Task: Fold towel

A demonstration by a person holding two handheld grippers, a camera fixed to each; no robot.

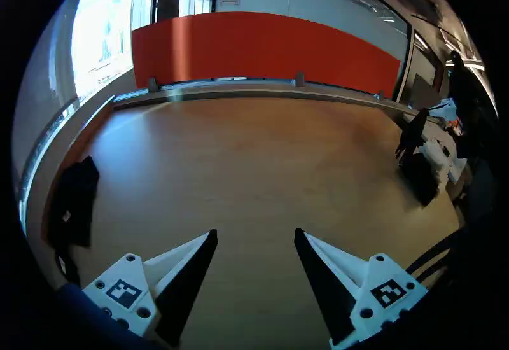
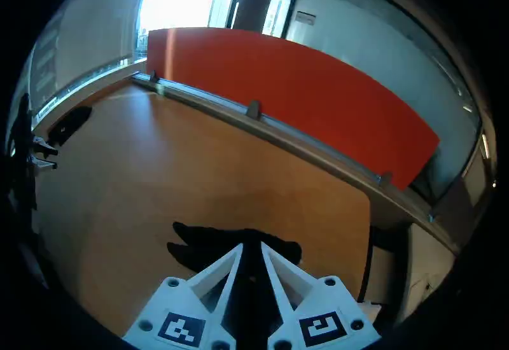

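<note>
A black towel (image 2: 210,248) lies bunched on the wooden table (image 2: 159,172), just ahead of my right gripper (image 2: 251,248). That gripper's fingers stand almost together with the dark cloth pinched between them. In the left gripper view the same towel (image 1: 420,181) is a dark heap at the table's right end, with a black flap (image 1: 412,135) raised above it. My left gripper (image 1: 254,232) hangs open over the bare table (image 1: 254,159) with nothing between its fingers.
A second dark cloth (image 1: 75,200) drapes over the table's left edge, also seen far left as a dark cloth (image 2: 70,123). An orange partition (image 1: 261,48) with a metal rail (image 1: 254,89) bounds the far side. White objects (image 1: 442,159) sit at the right end.
</note>
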